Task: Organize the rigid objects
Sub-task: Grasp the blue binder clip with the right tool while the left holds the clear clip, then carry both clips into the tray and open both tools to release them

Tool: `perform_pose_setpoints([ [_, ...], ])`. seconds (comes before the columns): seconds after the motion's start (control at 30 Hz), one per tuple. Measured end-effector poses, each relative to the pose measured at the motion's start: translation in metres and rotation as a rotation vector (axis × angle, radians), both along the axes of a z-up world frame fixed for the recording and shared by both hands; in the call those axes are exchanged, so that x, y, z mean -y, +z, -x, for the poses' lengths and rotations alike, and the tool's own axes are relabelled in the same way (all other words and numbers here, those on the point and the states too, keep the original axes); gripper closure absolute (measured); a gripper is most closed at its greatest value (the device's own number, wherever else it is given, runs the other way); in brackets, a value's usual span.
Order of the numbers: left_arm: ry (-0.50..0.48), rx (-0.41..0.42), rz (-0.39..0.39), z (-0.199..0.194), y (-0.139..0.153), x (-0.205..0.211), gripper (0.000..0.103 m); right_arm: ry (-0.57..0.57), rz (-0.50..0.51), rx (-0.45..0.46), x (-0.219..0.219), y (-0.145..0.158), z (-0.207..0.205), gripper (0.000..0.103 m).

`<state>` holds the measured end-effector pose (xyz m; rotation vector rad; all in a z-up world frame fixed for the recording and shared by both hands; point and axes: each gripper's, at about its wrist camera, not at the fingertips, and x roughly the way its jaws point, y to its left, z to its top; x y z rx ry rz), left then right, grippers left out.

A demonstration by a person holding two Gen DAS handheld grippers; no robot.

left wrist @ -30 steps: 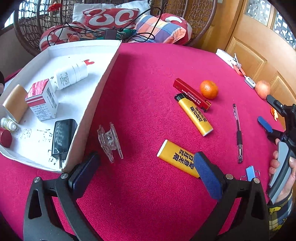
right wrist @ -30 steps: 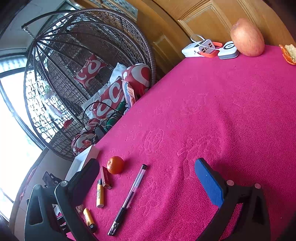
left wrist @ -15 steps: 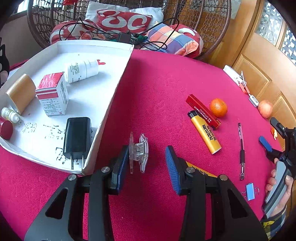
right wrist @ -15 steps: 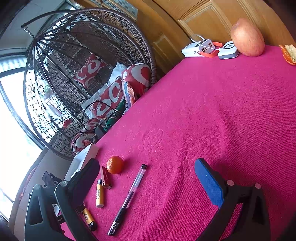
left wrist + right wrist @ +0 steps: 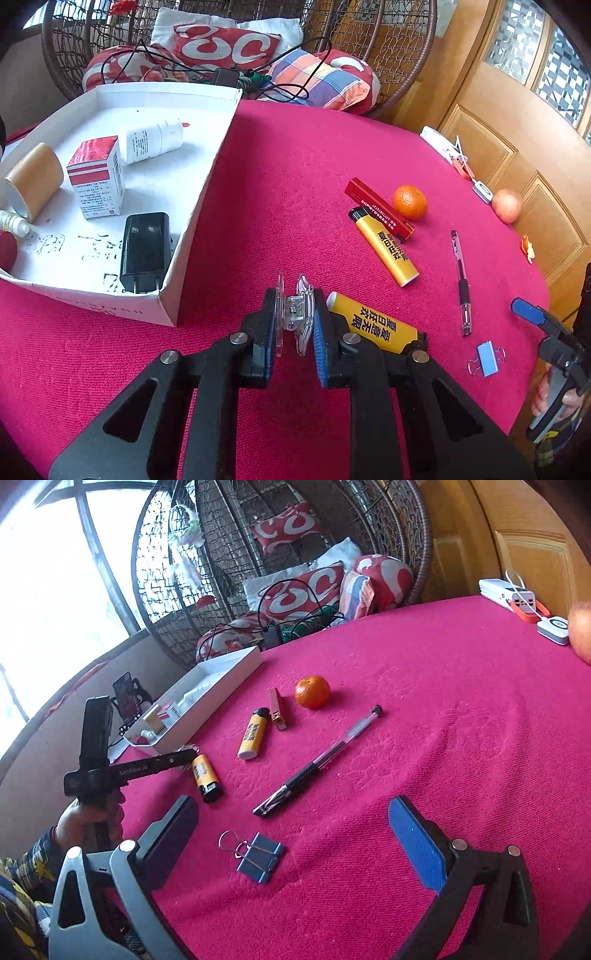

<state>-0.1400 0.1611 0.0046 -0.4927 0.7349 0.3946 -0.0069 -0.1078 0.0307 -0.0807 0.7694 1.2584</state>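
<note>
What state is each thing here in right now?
left gripper: shut on the clear clip.
clear clip: upright, pinched between the pads.
right gripper: open, empty, above the blue binder clip.
blue binder clip: flat on the cloth, handles folded out.
white box: open-topped, partly filled.
pen: capped, lying free.

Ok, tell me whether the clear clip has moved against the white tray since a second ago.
Cannot tell: both shift together with the camera. The clear clip lies by the white tray corner, now pinched in the left gripper.
</note>
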Motion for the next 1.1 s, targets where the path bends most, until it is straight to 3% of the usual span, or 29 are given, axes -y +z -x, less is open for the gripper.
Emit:
perform_pose_setpoints([
  [0.1,-0.015,0.026,-0.003,0.006,0.006,0.007,0.087,0.032,0.04,0.067,-0.008,-0.001,0.013,0.001],
  [0.33,-0.024,0.084,-0.022,0.02,0.022,0.012,0.087,0.089,0.152,0.167,-0.03,-0.011,0.031,0.025],
  [0.53,-0.04,0.111,-0.025,0.028,0.03,0.017,0.087,0.102,0.243,0.297,-0.045,-0.022,0.046,0.034],
  [0.57,-0.044,0.116,-0.025,0.028,0.031,0.019,0.087,0.1,0.263,0.343,-0.046,-0.023,0.05,0.041],
  [0.6,-0.048,0.122,-0.025,0.029,0.033,0.019,0.087,0.108,0.266,0.357,-0.046,-0.022,0.052,0.06],
  [0.63,-0.051,0.128,-0.029,0.03,0.035,0.02,0.087,0.108,0.268,0.341,-0.045,-0.022,0.051,0.062],
  [0.87,-0.071,0.166,-0.06,0.035,0.05,0.031,0.087,0.039,0.176,0.331,-0.031,0.001,0.047,0.062],
  [1.1,-0.057,0.201,-0.083,0.046,0.061,0.034,0.087,0.041,0.1,0.371,-0.038,0.032,0.054,0.062],
])
